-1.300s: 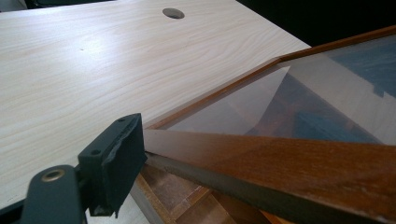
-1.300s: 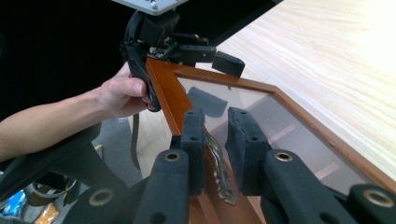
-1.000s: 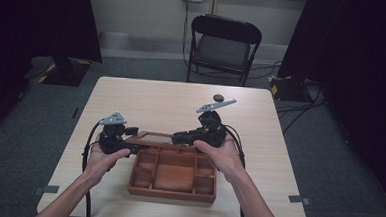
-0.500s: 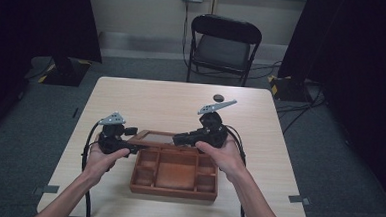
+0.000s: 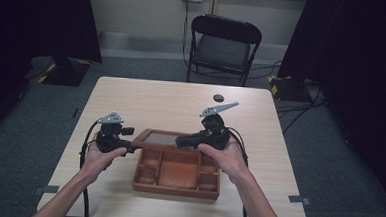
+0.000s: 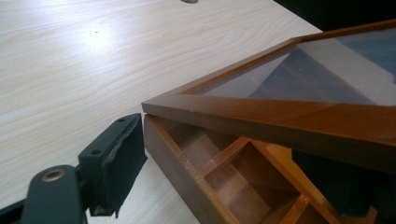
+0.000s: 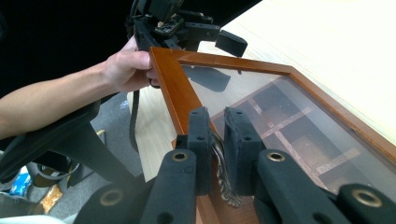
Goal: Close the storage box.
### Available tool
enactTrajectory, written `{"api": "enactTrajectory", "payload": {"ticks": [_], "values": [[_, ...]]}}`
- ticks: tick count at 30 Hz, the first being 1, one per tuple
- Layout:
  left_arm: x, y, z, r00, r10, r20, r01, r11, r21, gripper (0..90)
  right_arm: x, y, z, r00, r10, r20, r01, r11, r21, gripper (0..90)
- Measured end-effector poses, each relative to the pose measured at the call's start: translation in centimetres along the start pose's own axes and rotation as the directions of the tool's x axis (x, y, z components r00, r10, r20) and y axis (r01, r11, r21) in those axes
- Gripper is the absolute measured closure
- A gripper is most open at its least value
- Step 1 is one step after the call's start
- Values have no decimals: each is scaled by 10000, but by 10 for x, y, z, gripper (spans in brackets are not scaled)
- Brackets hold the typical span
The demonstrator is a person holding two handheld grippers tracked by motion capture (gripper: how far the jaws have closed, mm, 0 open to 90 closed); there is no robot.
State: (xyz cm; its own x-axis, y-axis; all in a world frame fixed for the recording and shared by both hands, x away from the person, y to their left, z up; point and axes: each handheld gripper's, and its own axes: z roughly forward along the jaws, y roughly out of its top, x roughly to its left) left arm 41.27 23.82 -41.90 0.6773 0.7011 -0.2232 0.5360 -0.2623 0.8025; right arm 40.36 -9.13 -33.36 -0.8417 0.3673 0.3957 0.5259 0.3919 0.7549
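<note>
The step in hand looks like working the lid [image 5: 162, 137] of a wooden box [image 5: 177, 175] on its hinge; whether it is going up or down cannot be told from this moment alone.

The right gripper [image 7: 215, 151] has its jaws nearly together on a small ornate metal handle [image 7: 223, 179] at the lid's front edge, and the lid hangs from that grip, tilted up over the box. The left gripper [image 6: 119, 158] sits at the box's left corner, just below the lid's raised corner. One jaw shows just beside the box wall; the other is hidden behind the lid frame, so I cannot tell how far apart the jaws are, or whether they hold anything.

The next move, I judge, calls for swinging the lid in an arc about its hinge without pulling the box along; the left gripper is well placed to steady the box or support the lid's corner. The thin handle could slip from the pads.

The box sits on the near middle of the pale worktop [image 5: 156, 99]. It is reddish-brown wood, divided into several compartments that look empty. The lid is a wooden frame around a clear pane. A small dark object [image 5: 218, 97] lies well apart, towards the far edge.
</note>
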Motion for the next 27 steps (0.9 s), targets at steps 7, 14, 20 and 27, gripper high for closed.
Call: {"api": "enactTrajectory", "payload": {"ticks": [7,14,20,27], "values": [[17,-7,-2,9974,-688,-234,690,9976,55,181,2,-2,0,10000,-72,60,71,9999,107,819],[25,-7,-7,9959,-726,-541,730,9973,47,187,4,-6,1,9998,-133,114,129,9994,330,819],[33,-8,-12,9926,-957,-743,952,9954,-105,189,5,-11,1,9997,-215,118,210,9988,451,818],[33,-8,-12,9925,-968,-749,965,9953,-71,192,7,-19,4,9995,-296,107,288,9971,710,818]]}}
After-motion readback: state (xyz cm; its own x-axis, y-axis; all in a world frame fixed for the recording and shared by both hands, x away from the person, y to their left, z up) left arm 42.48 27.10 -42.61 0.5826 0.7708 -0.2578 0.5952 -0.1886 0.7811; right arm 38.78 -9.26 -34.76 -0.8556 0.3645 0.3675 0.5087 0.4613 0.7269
